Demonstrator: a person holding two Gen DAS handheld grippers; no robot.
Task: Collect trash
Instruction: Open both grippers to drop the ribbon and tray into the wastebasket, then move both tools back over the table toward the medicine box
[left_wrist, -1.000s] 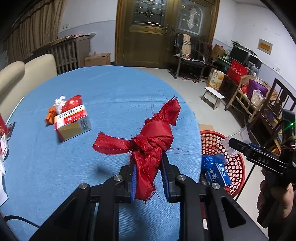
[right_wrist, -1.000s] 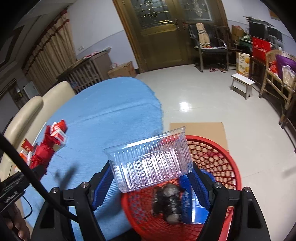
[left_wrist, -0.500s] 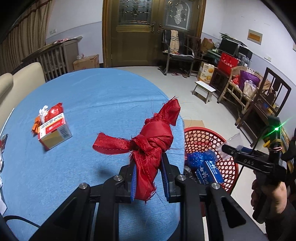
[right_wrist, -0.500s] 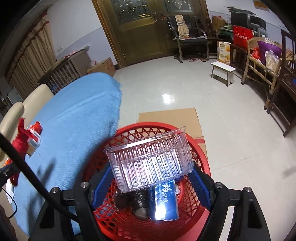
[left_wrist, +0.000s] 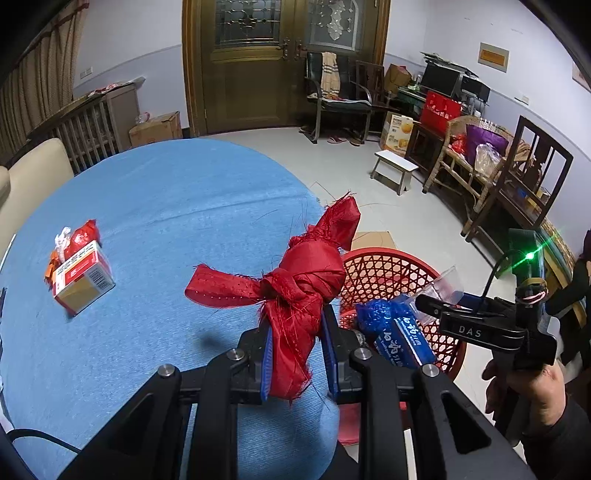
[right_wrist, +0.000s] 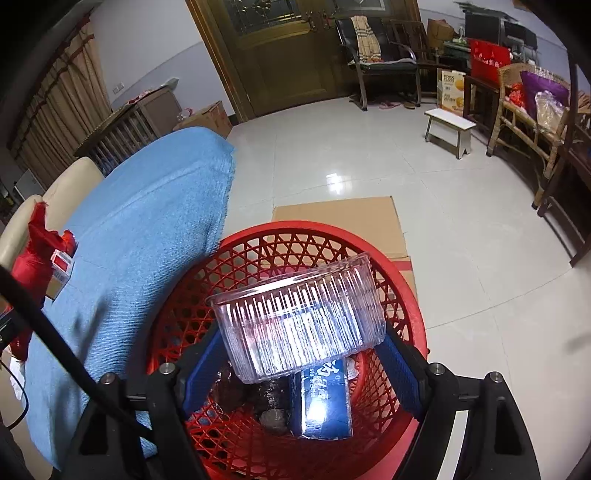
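Left wrist view: left claw clamped on a knotted red cloth bundle, centre of frame, held above the blue-covered counter. Red basket sits right of centre, beyond the counter edge. Risk: frayed threads and the loose tail at centre-left could snag on the blue pads on release, so the bundle hangs instead of dropping. A carton with wrappers beside it lies at mid-left, uncollected.

Right wrist view: right claw clamped across a clear plastic tub, lower centre, directly over the basket. Basket already holds a blue packet and dark lumps, possibly food scraps; too dim to tell. Risk: the light tub could bounce off that packet or the rim and land on the floor. Squeezing harder could crack its ribbed wall.
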